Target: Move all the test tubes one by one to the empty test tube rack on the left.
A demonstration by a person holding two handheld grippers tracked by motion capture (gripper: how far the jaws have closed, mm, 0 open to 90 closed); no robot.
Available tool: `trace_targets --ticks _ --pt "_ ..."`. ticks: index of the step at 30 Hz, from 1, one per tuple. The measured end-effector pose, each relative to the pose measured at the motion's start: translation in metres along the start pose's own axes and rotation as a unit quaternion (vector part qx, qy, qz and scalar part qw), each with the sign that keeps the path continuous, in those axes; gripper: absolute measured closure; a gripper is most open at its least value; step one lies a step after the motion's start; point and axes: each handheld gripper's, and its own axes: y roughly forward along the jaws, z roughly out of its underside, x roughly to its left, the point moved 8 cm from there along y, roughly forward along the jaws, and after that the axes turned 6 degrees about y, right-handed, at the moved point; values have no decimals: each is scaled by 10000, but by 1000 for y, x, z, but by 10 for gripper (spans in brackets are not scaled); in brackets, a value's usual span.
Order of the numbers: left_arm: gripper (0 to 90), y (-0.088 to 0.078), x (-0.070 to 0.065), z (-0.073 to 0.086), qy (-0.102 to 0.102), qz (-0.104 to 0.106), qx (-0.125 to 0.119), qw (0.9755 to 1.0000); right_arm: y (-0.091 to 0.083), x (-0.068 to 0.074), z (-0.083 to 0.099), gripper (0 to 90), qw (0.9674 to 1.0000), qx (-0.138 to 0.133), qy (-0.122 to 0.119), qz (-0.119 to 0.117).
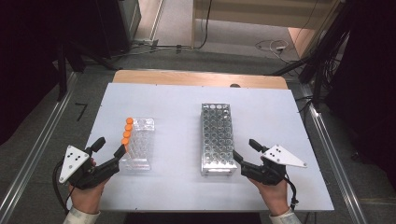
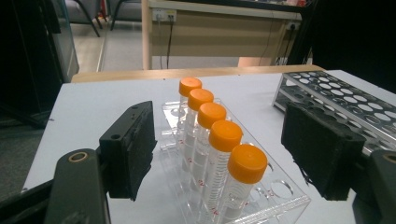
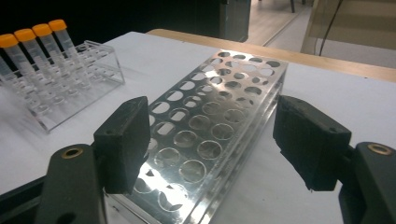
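- Left gripper wide apart, holding nothing, pads on each side of the nearest tube but not touching it.
- Nearest tube right in front of that gripper, standing almost straight up, a bit tilted, long side going up and down.
- Five tubes in a row in the clear rack, on the left part of the white worktop, row running away from the person.
- Left hand much closer to the tubes than the right hand.
- Right gripper also spread wide and holding nothing, near end of the metal rack sitting between its pads, not squeezed.
- Metal rack empty, many round holes, well apart from the clear rack.
- Tubes see-through with small marks, each with a bright orange cap.
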Motion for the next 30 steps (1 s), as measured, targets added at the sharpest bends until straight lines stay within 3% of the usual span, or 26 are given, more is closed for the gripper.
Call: trace_targets --ticks 9,19,30 --pt "233 -1 9 4 -59 -188 28 9998 0 -11 0 261 9999 7 37 136" --pt "231 -3 16 6 -236 -246 22 9994 0 -18 2 261 9997 43 71 229" --pt "232 -4 21 9 -253 -316 62 9992 -6 -31 2 260 9992 11 124 390"
